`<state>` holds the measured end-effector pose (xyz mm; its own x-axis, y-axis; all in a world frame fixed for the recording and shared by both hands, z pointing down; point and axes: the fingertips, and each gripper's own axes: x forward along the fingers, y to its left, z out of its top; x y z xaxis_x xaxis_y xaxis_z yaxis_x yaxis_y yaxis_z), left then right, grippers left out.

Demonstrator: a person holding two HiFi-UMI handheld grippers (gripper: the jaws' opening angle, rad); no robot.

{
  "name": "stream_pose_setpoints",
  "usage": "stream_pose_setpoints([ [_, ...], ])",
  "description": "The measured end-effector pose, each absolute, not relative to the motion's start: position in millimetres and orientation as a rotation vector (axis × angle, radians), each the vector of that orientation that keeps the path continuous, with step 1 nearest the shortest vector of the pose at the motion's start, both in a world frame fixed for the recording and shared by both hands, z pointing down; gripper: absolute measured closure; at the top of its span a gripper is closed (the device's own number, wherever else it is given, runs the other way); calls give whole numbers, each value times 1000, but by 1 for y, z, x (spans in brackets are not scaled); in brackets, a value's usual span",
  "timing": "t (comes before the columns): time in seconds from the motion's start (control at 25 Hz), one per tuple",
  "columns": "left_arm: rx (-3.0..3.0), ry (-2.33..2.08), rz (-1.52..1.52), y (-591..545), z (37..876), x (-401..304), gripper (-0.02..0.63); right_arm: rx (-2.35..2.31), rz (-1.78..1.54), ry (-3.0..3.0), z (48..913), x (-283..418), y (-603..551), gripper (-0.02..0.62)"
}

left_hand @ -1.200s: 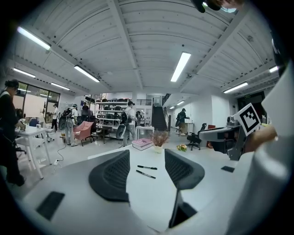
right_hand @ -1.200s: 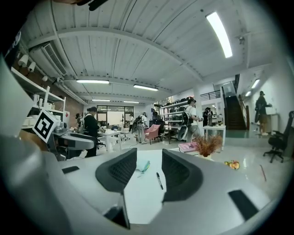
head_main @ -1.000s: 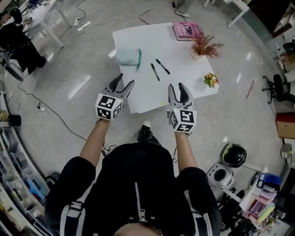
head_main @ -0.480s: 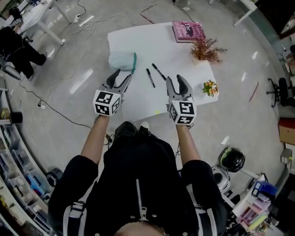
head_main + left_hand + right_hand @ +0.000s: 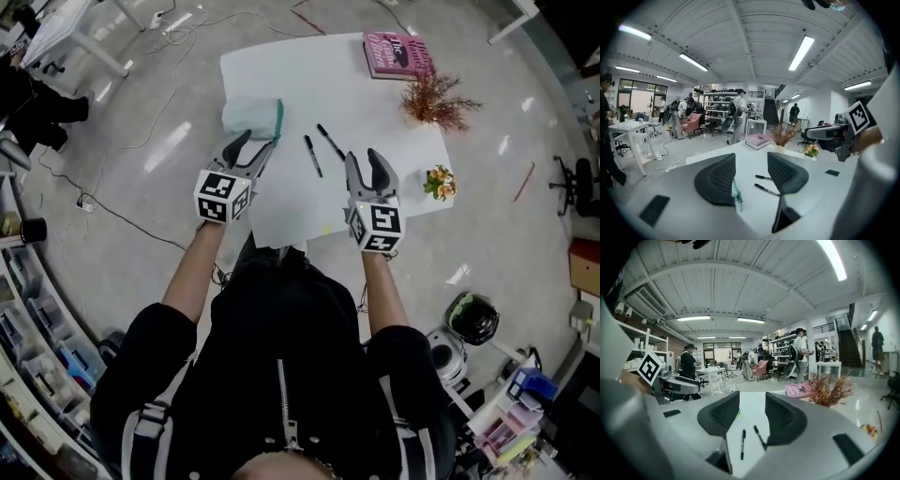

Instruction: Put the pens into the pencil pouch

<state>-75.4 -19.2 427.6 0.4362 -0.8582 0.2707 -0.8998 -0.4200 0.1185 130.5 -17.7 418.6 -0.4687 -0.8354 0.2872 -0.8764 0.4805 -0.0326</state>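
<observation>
Nearby, pink book (image 5: 398, 53), dried plant (image 5: 436, 97), flower sprig (image 5: 439, 182) share table (image 5: 281, 202) with pens (image 5: 312, 156).

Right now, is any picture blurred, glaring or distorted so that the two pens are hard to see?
Head view: sharp, evenly lit; both pens stand dark on the bright white table; glare streaks only on the floor. Left gripper view and right gripper view: strong fisheye bending, dark corners, bright ceiling lamps, yet pens are sharp.
</observation>
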Motion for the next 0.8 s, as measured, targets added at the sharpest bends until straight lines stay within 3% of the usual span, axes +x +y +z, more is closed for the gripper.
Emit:
stream_pose_setpoints([
  [0.8, 2364, -1263, 593, -132, 551, -79, 370, 1485, 434, -2321, 493, 113, -73, 431],
])
